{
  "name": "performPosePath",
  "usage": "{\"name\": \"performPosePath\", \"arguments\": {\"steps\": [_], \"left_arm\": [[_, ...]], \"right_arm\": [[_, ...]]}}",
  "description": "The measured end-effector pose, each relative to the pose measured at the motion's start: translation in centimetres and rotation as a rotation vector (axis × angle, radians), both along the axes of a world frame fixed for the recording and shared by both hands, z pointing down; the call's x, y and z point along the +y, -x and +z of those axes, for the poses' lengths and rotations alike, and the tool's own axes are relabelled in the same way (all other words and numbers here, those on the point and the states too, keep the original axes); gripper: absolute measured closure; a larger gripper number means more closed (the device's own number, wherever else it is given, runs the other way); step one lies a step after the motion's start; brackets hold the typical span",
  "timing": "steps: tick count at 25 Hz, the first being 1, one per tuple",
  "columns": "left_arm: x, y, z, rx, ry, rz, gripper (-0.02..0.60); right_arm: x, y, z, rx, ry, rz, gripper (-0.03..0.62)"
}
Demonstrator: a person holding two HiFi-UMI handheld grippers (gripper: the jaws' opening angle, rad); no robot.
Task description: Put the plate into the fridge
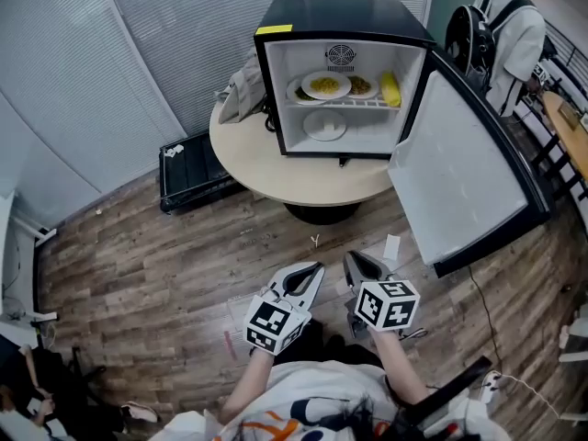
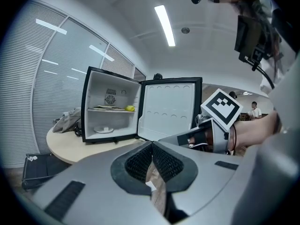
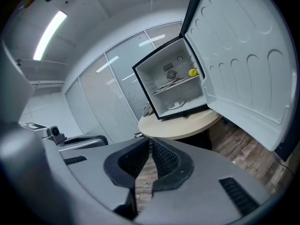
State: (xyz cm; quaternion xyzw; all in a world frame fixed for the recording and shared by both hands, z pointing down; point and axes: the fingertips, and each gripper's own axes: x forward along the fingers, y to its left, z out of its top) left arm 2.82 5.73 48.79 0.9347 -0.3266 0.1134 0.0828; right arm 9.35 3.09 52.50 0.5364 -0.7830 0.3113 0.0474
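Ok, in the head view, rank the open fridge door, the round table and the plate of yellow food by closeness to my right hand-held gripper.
1. Open fridge door, ahead and to the right of the right hand-held gripper.
2. Round table, straight ahead, under the fridge.
3. Plate of yellow food, on the fridge's upper shelf, farthest.

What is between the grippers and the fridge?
In the head view, wooden floor with a small white scrap, then the rim of the round table that the fridge stands on.
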Motion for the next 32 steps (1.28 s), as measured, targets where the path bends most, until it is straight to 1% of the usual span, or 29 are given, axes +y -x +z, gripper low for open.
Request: {"name": "performPosePath", "arguments": {"steps": [6,14,23,29,32], "left_arm": [[2.3,-0.9,0.3,-0.008,-0.001,-0.008,0.569],[3.7,-1.1,0.2,-0.020,-0.012,-0.025,0.569],[4.3,-0.5,0.1,-0.030,-0.022,-0.046,0.569],[4.8,-0.4,0.1,-0.035,-0.013,-0.043,0.569],[4.3,-0.4,0.1,-0.041,-0.012,-0.042,0.569]], "right_arm": [[2.0,-0.7,0.3,0.010,0.001,-0.029,0.563],[3.2,-0.7,0.3,0.024,-0.009,-0.069,0.565],[3.7,0.0,0.2,0.025,-0.015,-0.101,0.566],[4.0,-0.1,0.1,0.023,-0.013,-0.106,0.566],[3.4,-0.2,0.0,0.020,-0.014,-0.103,0.566]]}}
